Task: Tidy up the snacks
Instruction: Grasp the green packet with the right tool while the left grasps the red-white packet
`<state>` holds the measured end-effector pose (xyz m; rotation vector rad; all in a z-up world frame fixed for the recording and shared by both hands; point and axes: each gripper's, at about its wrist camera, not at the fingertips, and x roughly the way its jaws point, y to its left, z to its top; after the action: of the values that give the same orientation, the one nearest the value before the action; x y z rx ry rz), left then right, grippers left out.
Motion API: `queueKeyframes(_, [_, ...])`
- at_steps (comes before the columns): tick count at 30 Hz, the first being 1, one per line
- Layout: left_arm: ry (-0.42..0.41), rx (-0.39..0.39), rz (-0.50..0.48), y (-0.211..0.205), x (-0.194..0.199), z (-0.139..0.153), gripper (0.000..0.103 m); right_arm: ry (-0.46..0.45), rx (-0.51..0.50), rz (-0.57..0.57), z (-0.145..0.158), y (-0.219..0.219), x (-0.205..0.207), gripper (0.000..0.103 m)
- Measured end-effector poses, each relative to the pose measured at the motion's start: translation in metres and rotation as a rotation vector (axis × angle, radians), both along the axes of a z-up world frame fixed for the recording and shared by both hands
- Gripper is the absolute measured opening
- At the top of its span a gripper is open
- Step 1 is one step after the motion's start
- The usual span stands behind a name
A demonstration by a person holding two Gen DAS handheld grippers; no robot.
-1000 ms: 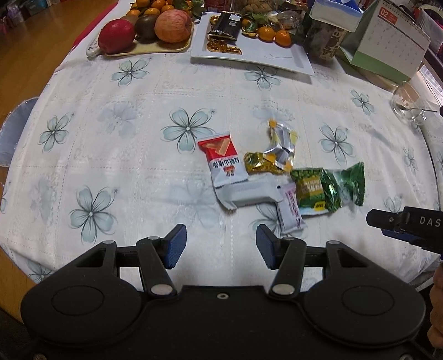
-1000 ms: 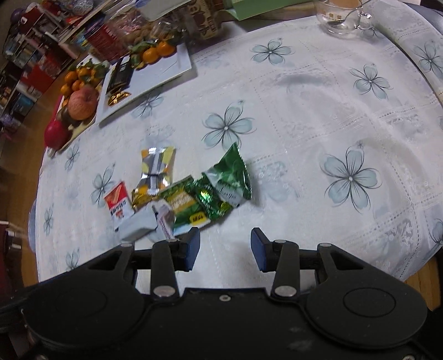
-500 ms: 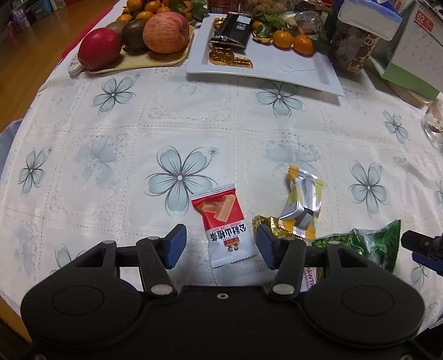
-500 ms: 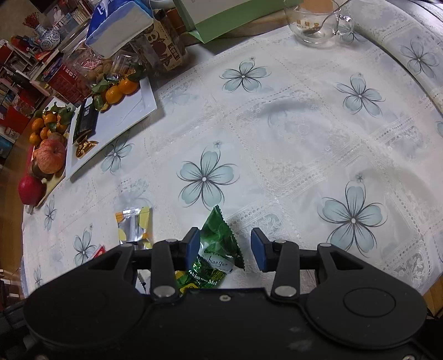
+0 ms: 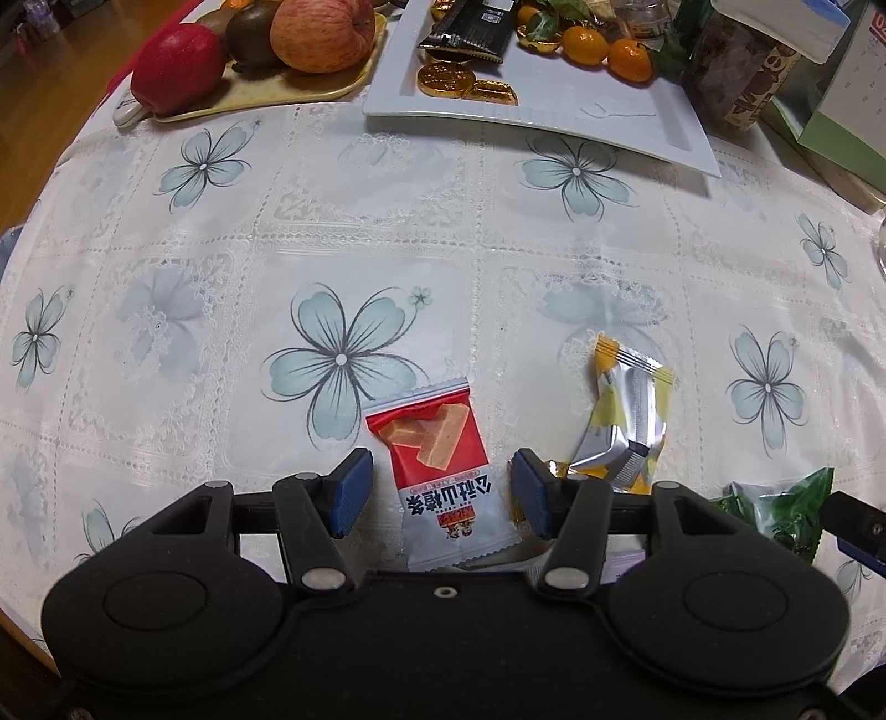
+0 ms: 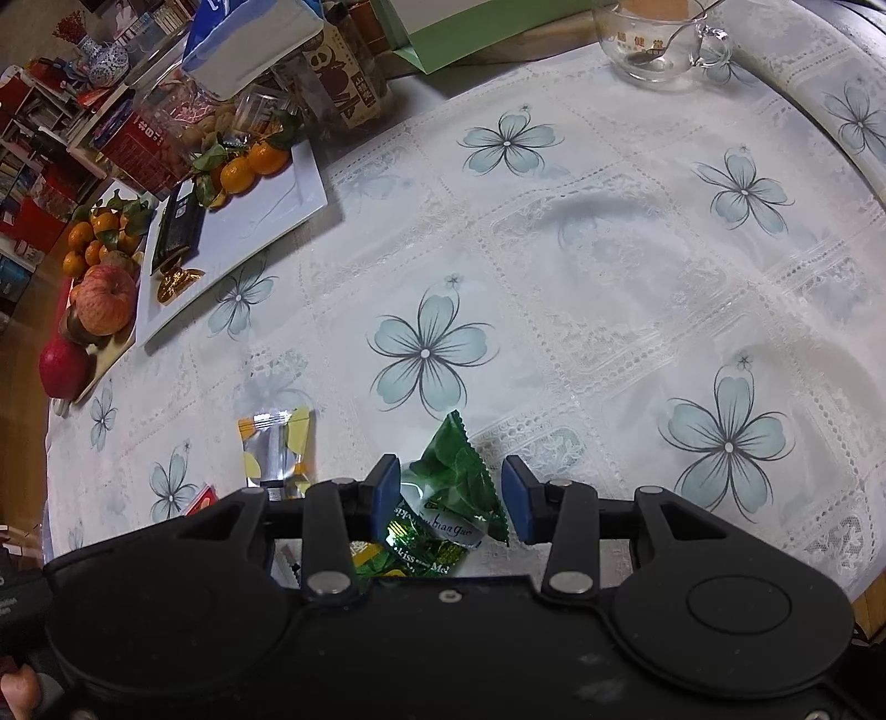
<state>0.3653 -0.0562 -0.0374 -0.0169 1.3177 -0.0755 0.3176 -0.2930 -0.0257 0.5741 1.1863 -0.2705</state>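
Several snack packets lie together on the flowered tablecloth. A red and white packet (image 5: 437, 471) lies flat between the fingers of my left gripper (image 5: 440, 493), which is open, its pads clear of the packet on both sides. A dark green packet (image 6: 459, 487) lies between the fingers of my right gripper (image 6: 451, 495), also open and held over it. A yellow and silver packet (image 5: 626, 426) lies between the two, also seen in the right wrist view (image 6: 277, 448). The white plate (image 5: 554, 116) at the back holds a black packet, gold coins and tangerines.
A fruit tray (image 5: 266, 94) with apples stands left of the plate. Jars and boxes (image 5: 742, 72) crowd the back right. A glass cup (image 6: 659, 39) with a spoon stands at the far right. The right gripper's tip (image 5: 853, 526) shows beside the green packet (image 5: 775, 509).
Both grippers have come forward and down over the pile. The red packet now sits between the left fingers, the green packet between the right fingers. Neither opening has changed.
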Motion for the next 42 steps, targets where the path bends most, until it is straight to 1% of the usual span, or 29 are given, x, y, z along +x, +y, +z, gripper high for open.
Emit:
queueKeyframes(6, [0.034,0.025,0.029,-0.003,0.006,-0.009,0.059,0.002,0.003,0.006,-0.001,-0.001,0.0,0.044])
queueKeyframes(8, [0.061,0.034,0.033,-0.002,0.007,-0.013,0.059,0.002,0.005,0.004,-0.001,-0.003,0.0,0.044])
queueKeyframes(9, [0.081,0.028,0.035,0.001,0.006,-0.016,0.06,0.003,0.008,0.0,-0.001,-0.005,0.0,0.044])
queueKeyframes(10, [0.072,0.019,0.036,0.003,0.005,-0.015,0.059,0.005,0.01,-0.006,-0.002,-0.006,0.0,0.044])
queueKeyframes(16, [0.099,0.018,0.019,0.017,-0.005,-0.017,0.058,0.023,0.009,-0.036,-0.007,-0.01,0.001,0.044])
queueKeyframes(22, [0.123,0.016,0.012,0.036,-0.013,-0.018,0.058,0.043,0.008,-0.005,-0.015,0.002,0.006,0.044])
queueKeyframes(23, [0.128,0.015,0.014,0.039,-0.013,-0.018,0.058,0.048,0.009,-0.001,-0.017,0.004,0.007,0.045])
queueKeyframes(31, [0.147,-0.014,0.028,0.055,-0.01,-0.021,0.058,0.081,-0.04,0.03,-0.029,0.02,0.016,0.047])
queueKeyframes(33, [0.136,-0.02,0.029,0.051,-0.012,-0.015,0.057,0.089,-0.041,0.032,-0.033,0.022,0.018,0.047])
queueKeyframes(37, [0.078,-0.01,-0.001,0.042,-0.008,-0.002,0.057,0.117,0.01,0.015,-0.041,0.02,0.019,0.048])
queueKeyframes(40, [0.014,0.039,-0.041,0.03,-0.008,0.006,0.057,0.12,0.014,0.021,-0.039,0.019,0.019,0.046])
queueKeyframes(42, [-0.028,0.087,-0.074,0.023,-0.01,0.008,0.057,0.123,0.022,0.027,-0.038,0.018,0.019,0.041])
